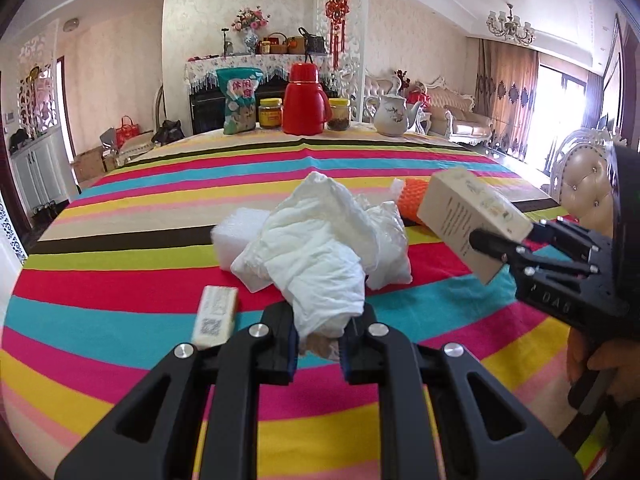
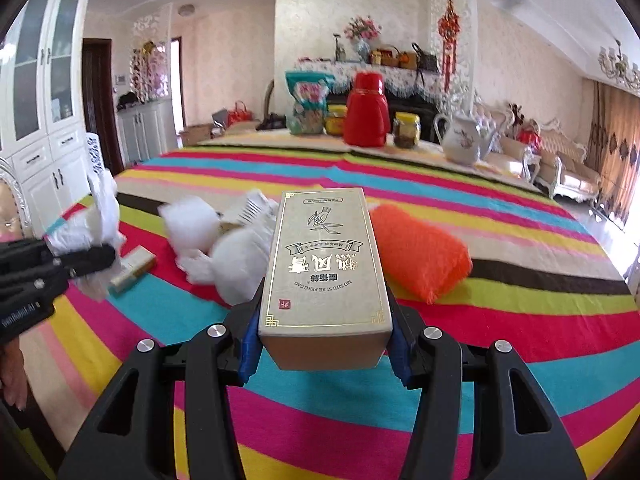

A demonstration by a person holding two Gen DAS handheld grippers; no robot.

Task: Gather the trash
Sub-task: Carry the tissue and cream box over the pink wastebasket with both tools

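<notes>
We have two pieces lifted: our left hand-held gripper point(image 1: 318, 344) is clamped on a tissue point(image 1: 320, 264), our right hand-held gripper point(image 2: 324, 354) on a box point(image 2: 326, 264). Beside the foam block point(image 1: 240, 232), a bag point(image 1: 386, 248), orange net point(image 2: 420, 252) and small box point(image 1: 214, 316) remain on the surface point(image 1: 400, 408); we see no bin.

Both wrist views look forward and down over their jaws, close above the striped desk point(image 1: 120, 216), sharing its far red flask point(image 2: 367, 110).
</notes>
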